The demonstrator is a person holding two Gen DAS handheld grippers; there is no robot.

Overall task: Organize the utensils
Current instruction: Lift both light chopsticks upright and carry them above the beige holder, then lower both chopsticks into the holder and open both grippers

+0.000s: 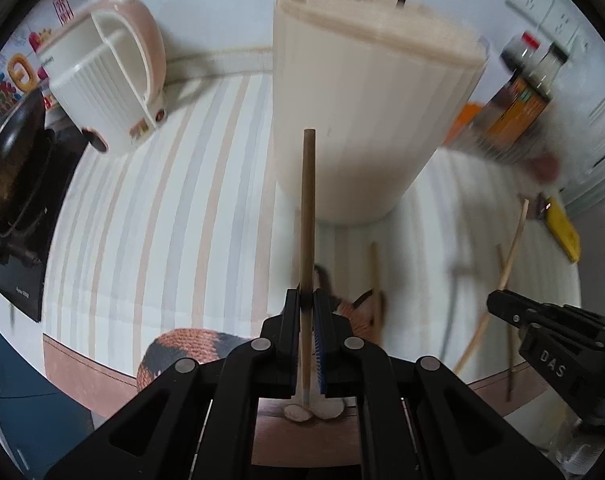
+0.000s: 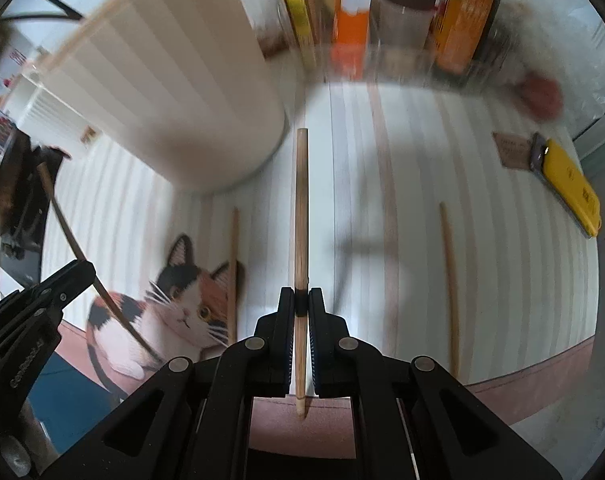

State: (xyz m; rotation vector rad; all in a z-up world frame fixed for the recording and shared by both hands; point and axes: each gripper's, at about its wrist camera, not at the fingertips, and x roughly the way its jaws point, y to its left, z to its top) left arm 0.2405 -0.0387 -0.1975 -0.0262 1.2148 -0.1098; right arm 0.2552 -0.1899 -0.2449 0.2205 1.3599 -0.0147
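Though motion blur smears the bottles [image 2: 454,20] behind, each tool — left tool [image 1: 307,300], right tool [image 2: 301,300] — grips one chopstick [image 1: 307,216] [image 2: 301,208] lengthwise, pointing toward the ribbed holder [image 1: 366,112] on the desk [image 1: 150,216].

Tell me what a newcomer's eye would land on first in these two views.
First, the chopstick clamped upright in the left gripper, and its twin in the right gripper, each dead centre of its view. Behind them looms the tall ribbed cream holder, utensil handles poking from its top. Then the calico cat mat at the striped cloth's near edge, two loose chopsticks lying nearby.
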